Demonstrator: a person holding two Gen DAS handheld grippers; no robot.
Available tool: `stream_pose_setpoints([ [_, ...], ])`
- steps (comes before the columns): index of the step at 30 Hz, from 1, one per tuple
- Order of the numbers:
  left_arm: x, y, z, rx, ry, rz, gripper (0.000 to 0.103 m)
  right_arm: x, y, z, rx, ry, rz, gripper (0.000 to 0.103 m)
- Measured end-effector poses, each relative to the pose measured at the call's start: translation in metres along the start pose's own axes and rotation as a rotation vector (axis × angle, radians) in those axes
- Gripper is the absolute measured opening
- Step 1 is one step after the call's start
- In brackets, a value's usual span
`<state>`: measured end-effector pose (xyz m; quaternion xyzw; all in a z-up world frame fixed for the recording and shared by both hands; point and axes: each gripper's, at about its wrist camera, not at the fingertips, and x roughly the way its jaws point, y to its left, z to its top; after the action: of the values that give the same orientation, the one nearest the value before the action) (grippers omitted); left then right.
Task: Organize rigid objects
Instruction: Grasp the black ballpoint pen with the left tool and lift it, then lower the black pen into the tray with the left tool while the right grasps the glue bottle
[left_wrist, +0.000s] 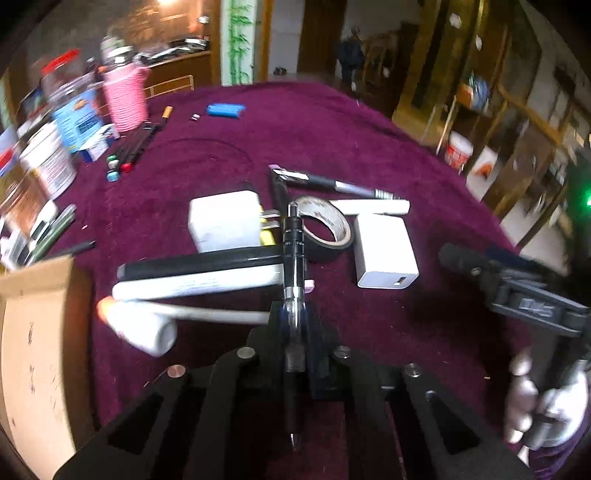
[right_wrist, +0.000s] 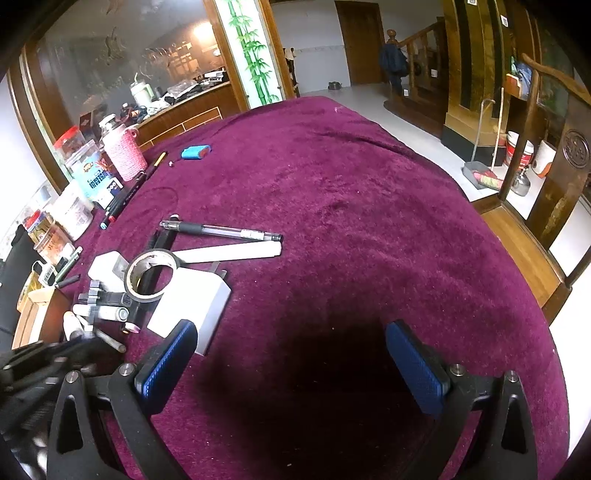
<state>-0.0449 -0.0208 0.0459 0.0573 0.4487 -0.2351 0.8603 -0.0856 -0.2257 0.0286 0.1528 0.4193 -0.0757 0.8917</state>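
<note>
My left gripper (left_wrist: 295, 319) is shut on a black pen (left_wrist: 294, 240), which runs lengthwise between the pads with its tip pointing back at the camera. Under it on the purple cloth (left_wrist: 388, 122) lie a black marker (left_wrist: 199, 263), a white marker (left_wrist: 195, 284) and a white tube (left_wrist: 147, 328). Just beyond are a white plug adapter (left_wrist: 225, 221), a tape roll (left_wrist: 325, 229) and a white charger cube (left_wrist: 386, 254). My right gripper (right_wrist: 291, 365) stands open over bare cloth, its left blue pad beside the charger cube (right_wrist: 192, 306).
A cardboard box (left_wrist: 37, 350) sits at the lower left. A clear gel pen (right_wrist: 221, 230) and a white stick (right_wrist: 229, 253) lie behind the tape roll (right_wrist: 151, 273). Jars, a pink knitted bottle (right_wrist: 123, 155) and a blue case (right_wrist: 195, 152) line the far left edge.
</note>
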Motion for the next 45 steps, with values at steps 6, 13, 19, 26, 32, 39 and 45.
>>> stream_pose_setpoints([
  [6, -0.069, 0.039, -0.026, -0.142, -0.126, -0.083, 0.010, -0.003, 0.007, 0.000, -0.028, -0.007, -0.038, 0.102],
  [13, -0.142, 0.084, -0.055, -0.207, -0.227, -0.061, 0.010, -0.028, 0.065, 0.013, -0.162, -0.018, 0.117, 0.102],
  [19, -0.159, 0.131, -0.070, -0.285, -0.206, 0.015, 0.010, -0.002, 0.144, 0.024, -0.356, 0.053, 0.191, 0.102],
  [26, -0.137, 0.173, -0.085, -0.362, -0.136, 0.039, 0.010, 0.028, 0.189, 0.035, -0.433, 0.148, 0.274, 0.100],
  [32, -0.113, 0.197, -0.082, -0.399, -0.065, 0.054, 0.010, 0.020, 0.239, 0.001, -0.569, 0.181, 0.366, 0.095],
  [39, -0.078, 0.218, -0.056, -0.407, 0.026, 0.052, 0.010, 0.053, 0.267, -0.024, -0.655, 0.263, 0.300, 0.064],
  [45, -0.056, 0.216, -0.040, -0.388, 0.069, 0.056, 0.010, 0.054, 0.269, -0.025, -0.636, 0.265, 0.305, 0.031],
])
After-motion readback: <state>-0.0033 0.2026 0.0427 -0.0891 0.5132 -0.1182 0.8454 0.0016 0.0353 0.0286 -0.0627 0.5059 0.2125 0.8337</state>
